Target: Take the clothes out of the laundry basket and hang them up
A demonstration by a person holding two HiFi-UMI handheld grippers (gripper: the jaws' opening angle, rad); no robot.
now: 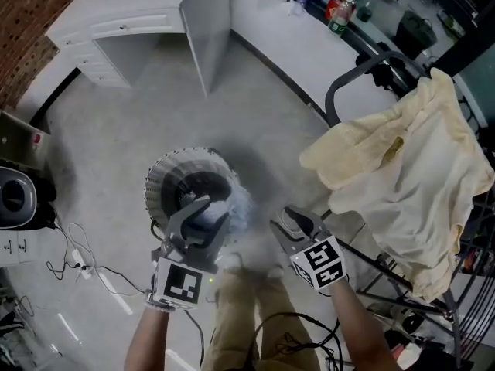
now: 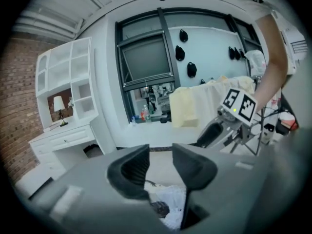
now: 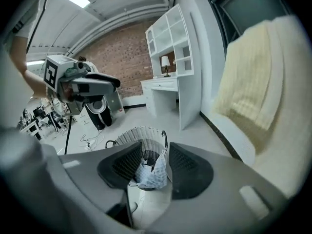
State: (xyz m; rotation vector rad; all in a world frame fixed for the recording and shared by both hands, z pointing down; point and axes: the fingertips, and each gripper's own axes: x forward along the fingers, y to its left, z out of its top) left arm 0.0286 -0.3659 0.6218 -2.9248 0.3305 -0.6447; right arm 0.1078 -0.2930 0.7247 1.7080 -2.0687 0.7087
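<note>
Basket and clothes
A round white ribbed laundry basket point(image 1: 174, 161) is stood upright, pale patterned cloth point(image 3: 150, 172) draped over its rim; a cream-yellow garment point(image 1: 410, 192) is hung over a dark rack point(image 1: 348, 83).

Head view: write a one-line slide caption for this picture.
Both open, the left hand-held gripper and right hand-held gripper near the laundry basket; a cream garment drapes the rack.

Laundry basket point(image 1: 166, 178) before me, clothes point(image 3: 151, 173) in it, my left gripper point(image 1: 207, 207) above it (right gripper point(image 1: 298, 221) just beside), garment point(image 1: 402, 176) draped on rack point(image 1: 363, 68) farther right
</note>
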